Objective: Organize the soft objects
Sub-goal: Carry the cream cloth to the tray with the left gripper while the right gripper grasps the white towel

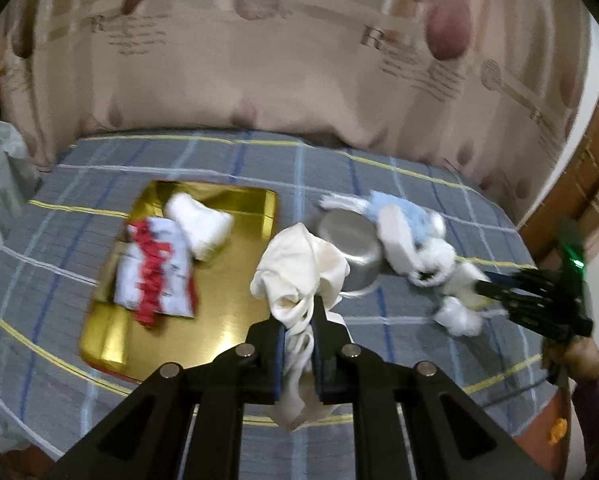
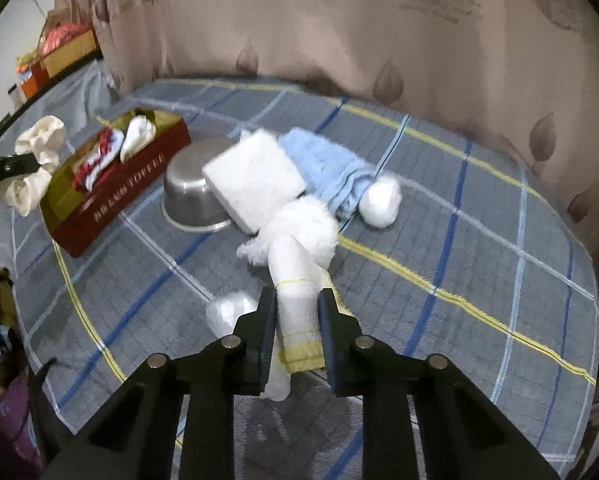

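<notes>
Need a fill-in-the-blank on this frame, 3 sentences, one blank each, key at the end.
1. The left hand-held gripper is shut on a cream ____.
2. The red-and-white cloth lies inside the ____ with the gold interior.
3. The steel bowl sits ____ on the plaid cover, beside the white sponge block.

Missing words: cloth; box; upside down
</notes>
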`<state>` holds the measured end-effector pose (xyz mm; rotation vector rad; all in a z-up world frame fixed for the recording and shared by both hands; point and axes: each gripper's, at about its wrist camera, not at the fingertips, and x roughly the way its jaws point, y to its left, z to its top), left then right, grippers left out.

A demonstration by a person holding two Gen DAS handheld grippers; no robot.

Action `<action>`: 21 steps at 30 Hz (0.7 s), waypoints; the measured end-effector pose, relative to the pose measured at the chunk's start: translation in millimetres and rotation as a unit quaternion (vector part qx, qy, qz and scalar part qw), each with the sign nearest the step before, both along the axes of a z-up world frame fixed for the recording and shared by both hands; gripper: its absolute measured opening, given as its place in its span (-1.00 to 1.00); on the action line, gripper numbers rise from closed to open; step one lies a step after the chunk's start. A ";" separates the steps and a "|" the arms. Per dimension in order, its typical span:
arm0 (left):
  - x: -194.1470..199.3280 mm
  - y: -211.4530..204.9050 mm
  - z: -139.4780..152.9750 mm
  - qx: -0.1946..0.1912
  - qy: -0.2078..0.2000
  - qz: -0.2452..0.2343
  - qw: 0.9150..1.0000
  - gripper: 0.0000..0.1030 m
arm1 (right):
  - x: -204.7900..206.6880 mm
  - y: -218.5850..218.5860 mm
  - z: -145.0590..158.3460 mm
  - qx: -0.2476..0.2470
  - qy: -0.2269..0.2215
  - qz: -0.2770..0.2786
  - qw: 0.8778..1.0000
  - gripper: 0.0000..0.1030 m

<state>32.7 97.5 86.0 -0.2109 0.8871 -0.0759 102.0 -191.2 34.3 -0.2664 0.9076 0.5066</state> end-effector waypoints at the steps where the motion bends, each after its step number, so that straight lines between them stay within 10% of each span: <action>1: -0.3 7.7 2.6 0.006 -0.004 0.010 1.000 -0.76 | -2.4 -3.4 3.8 0.008 -0.005 -0.004 1.000 -0.64; 12: 34.7 61.3 -4.9 0.045 0.016 0.043 0.998 -0.76 | -46.5 -54.8 53.8 0.152 -0.042 -0.069 0.985 -0.64; 21: 94.1 50.9 -41.2 0.085 0.027 -0.017 0.996 -0.75 | -65.6 -66.0 63.7 0.221 -0.036 -0.090 0.970 -0.64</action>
